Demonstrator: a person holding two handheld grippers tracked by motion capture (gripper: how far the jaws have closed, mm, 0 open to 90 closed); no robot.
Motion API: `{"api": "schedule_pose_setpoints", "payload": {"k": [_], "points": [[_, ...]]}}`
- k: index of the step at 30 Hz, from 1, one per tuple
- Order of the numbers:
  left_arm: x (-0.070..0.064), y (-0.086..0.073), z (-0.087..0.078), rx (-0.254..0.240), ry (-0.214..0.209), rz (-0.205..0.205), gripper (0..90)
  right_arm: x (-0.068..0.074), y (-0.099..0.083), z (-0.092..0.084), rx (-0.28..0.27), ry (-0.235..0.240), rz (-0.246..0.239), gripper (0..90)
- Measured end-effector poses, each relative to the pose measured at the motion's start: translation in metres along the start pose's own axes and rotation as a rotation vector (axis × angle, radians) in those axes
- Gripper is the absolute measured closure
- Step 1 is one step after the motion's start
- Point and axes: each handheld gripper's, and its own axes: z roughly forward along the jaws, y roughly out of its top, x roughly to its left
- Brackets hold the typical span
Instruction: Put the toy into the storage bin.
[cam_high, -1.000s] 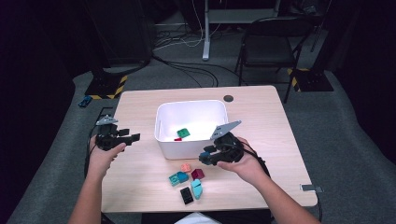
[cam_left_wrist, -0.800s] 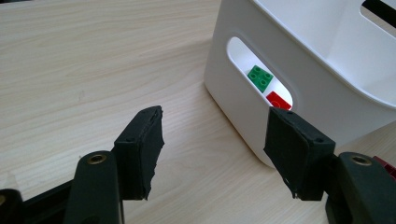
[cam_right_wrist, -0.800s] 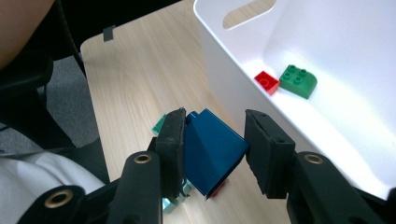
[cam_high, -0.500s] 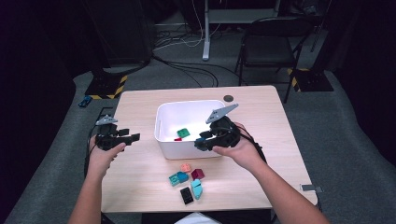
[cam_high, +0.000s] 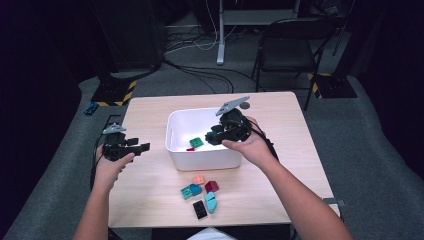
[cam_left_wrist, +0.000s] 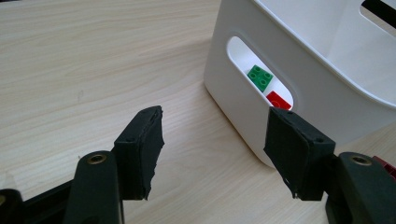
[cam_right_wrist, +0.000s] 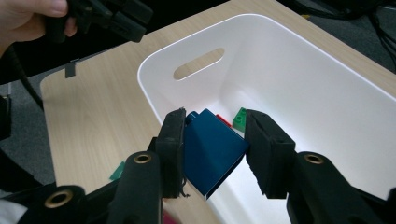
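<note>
1. Pale wooden table (cam_high: 150, 200) carries a white bin (cam_high: 172, 132), with loose bricks in front of it
2. My right gripper (cam_right_wrist: 212, 140) hangs over the bin, jaws clenched on a dark blue block (cam_right_wrist: 212, 156)
3. My left gripper (cam_left_wrist: 215, 154) sits released beside the bin wall, nothing between its jaws
4. Green brick (cam_left_wrist: 260, 77) and red brick (cam_left_wrist: 279, 100) lie inside the bin

— What lies around the surface (cam_high: 150, 107)?

— A grey carpeted floor (cam_high: 365, 150) in a dim room, the light falling mostly on the pale wood top. A black folding chair (cam_high: 287, 55) stands beyond the far right corner.

— And farther back?

— Cables (cam_high: 195, 47) trail across the floor to a metal desk leg (cam_high: 220, 32) (the desk itself is in shadow). Yellow-and-black striped bases (cam_high: 117, 92) sit at far left and far right.
</note>
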Motion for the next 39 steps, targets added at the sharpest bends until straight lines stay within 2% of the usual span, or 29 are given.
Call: {"api": "schedule_pose_setpoints", "payload": {"k": [2,7,15,19,27,28,30,31,35,36,39], "points": [[0.000,0.000,0.000,0.000,-0.001,0.000,36.6,-0.004,0.004,0.004,-0.003,-0.006,-0.013,59.3],[0.001,0.000,-0.001,0.008,-0.005,0.001,36.6,-0.012,0.013,0.016,-0.020,-0.025,0.013,59.3],[0.003,0.000,-0.002,0.004,-0.008,-0.006,36.6,-0.026,0.024,0.040,-0.029,-0.040,0.008,59.3],[0.002,0.000,-0.001,0.000,-0.010,-0.018,36.6,-0.032,0.028,0.053,-0.040,-0.041,0.033,59.2],[0.003,0.000,-0.001,-0.002,-0.013,-0.019,36.6,-0.037,0.034,0.087,-0.014,-0.050,0.018,59.2],[0.003,0.000,-0.001,0.000,-0.012,-0.020,36.6,-0.036,0.035,0.091,-0.006,-0.053,0.027,59.2],[0.003,0.000,-0.002,0.000,-0.013,-0.021,36.6,-0.037,0.036,0.099,0.002,-0.054,0.008,59.2],[0.003,0.000,-0.002,-0.002,-0.014,-0.021,36.6,-0.036,0.037,0.103,0.008,-0.056,0.019,59.2],[0.003,0.000,-0.003,-0.008,-0.012,-0.020,36.6,-0.037,0.038,0.115,0.029,-0.052,0.009,59.1],[0.004,0.000,-0.003,-0.008,-0.013,-0.018,36.6,-0.038,0.039,0.123,0.034,-0.055,0.009,59.1],[0.004,0.000,-0.004,-0.008,-0.015,-0.019,36.6,-0.041,0.038,0.132,0.045,-0.054,0.025,59.1]]}}
